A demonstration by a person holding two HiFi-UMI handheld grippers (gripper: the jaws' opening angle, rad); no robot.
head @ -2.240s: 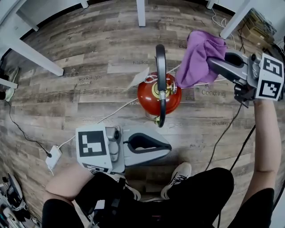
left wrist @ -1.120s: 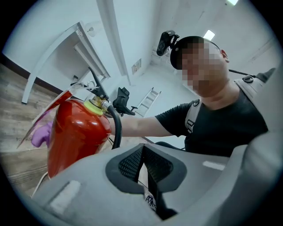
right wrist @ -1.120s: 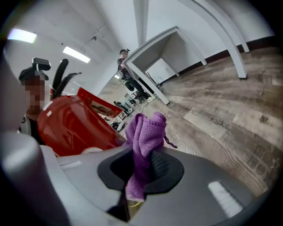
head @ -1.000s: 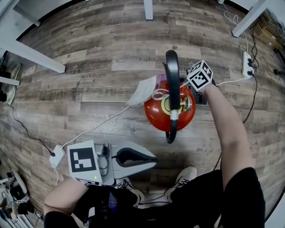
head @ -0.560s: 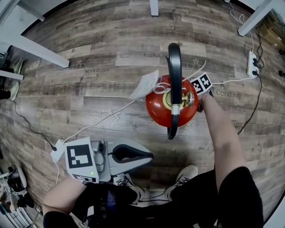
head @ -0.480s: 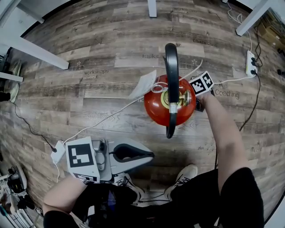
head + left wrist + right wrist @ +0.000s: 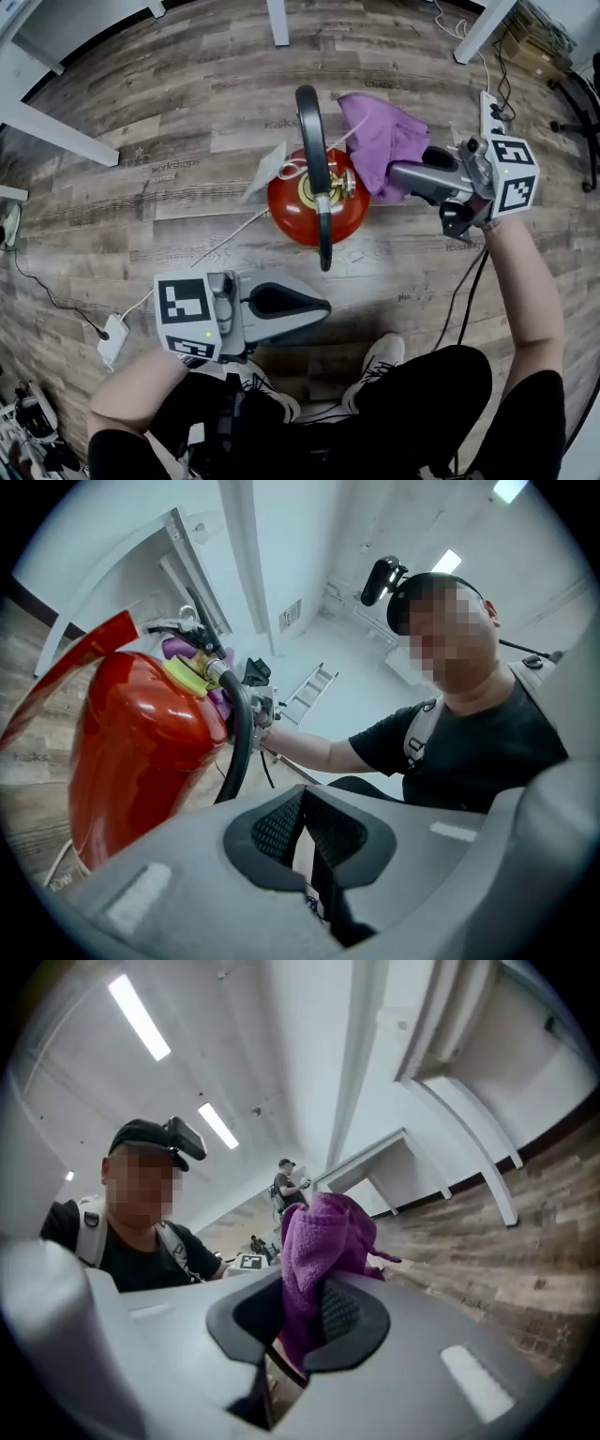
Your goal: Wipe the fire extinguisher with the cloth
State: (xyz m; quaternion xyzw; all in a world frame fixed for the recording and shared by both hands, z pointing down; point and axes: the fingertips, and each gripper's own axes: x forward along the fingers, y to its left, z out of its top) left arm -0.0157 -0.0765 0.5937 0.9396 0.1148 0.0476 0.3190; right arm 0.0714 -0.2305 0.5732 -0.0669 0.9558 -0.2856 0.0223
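A red fire extinguisher (image 7: 314,204) stands upright on the wood floor, with its black hose (image 7: 317,159) arching over the top. My right gripper (image 7: 394,172) is level with the extinguisher's top on its right side and is shut on a purple cloth (image 7: 378,139). The cloth bunches out between its pads (image 7: 349,1309) in the right gripper view (image 7: 323,1232). My left gripper (image 7: 326,306) hangs near the person's legs, shut with nothing in it and apart from the extinguisher. In the left gripper view its jaws (image 7: 302,803) face the red cylinder (image 7: 141,742).
A white tag (image 7: 265,173) hangs from the extinguisher's neck. White cables cross the floor to an adapter (image 7: 112,339) at the left. A power strip (image 7: 491,111) lies at the right. White table legs (image 7: 56,131) stand at the back. The person's shoe (image 7: 375,367) is just below the extinguisher.
My right gripper has come up from low beside the extinguisher's right flank, bringing the purple cloth into view by the top. The left gripper has hardly shifted.
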